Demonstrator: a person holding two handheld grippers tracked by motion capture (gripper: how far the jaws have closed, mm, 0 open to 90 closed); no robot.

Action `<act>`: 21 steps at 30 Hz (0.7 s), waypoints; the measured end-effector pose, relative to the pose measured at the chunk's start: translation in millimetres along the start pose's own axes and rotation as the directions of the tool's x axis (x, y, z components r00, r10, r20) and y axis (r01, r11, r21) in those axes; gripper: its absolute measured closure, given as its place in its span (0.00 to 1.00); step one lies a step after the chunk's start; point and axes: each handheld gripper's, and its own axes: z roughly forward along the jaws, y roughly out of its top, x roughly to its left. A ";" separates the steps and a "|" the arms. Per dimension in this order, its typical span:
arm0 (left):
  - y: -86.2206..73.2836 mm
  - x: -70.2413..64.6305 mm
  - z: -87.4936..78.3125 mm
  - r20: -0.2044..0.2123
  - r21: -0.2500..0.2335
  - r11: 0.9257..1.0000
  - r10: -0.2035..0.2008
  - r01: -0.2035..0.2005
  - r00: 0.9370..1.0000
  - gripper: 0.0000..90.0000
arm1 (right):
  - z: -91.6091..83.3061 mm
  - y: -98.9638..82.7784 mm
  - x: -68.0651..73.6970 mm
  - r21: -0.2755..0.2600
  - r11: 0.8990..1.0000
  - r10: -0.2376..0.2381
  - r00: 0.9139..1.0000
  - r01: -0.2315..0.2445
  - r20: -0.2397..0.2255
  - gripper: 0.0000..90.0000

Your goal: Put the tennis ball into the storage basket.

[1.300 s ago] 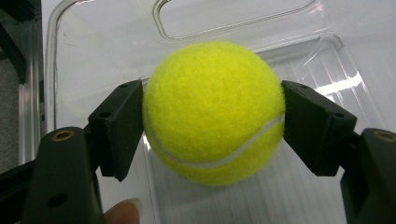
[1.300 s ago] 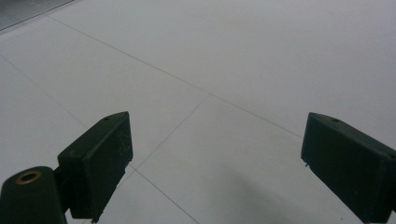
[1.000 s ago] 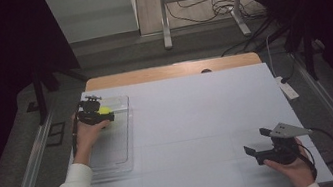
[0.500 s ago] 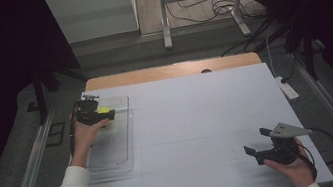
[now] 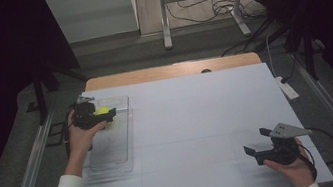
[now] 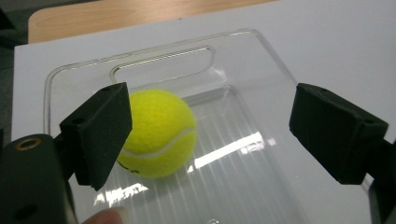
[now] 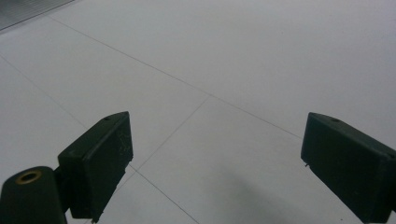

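Right gripper nearest, jaws wide, nothing in them. Left gripper jaws just opened – tennis ball sits free in clear tray, beside 1 pad. Ball light, fuzzy, springy, rolls easy – pinch across middle.

**Colours on the worktop**

A bright yellow-green tennis ball with a curved white seam lies in a clear, ribbed plastic tray. The worktop is plain white with thin grey grid lines; its far edge is light wood. Both hand-held grippers are black.
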 end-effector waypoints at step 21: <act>-31.3 -35.2 -50.7 0.147 -0.108 0.991 0.089 -0.073 0.985 0.17 | 0.0 0.9 1.1 -0.002 1.000 -0.003 1.000 0.003 0.000 0.10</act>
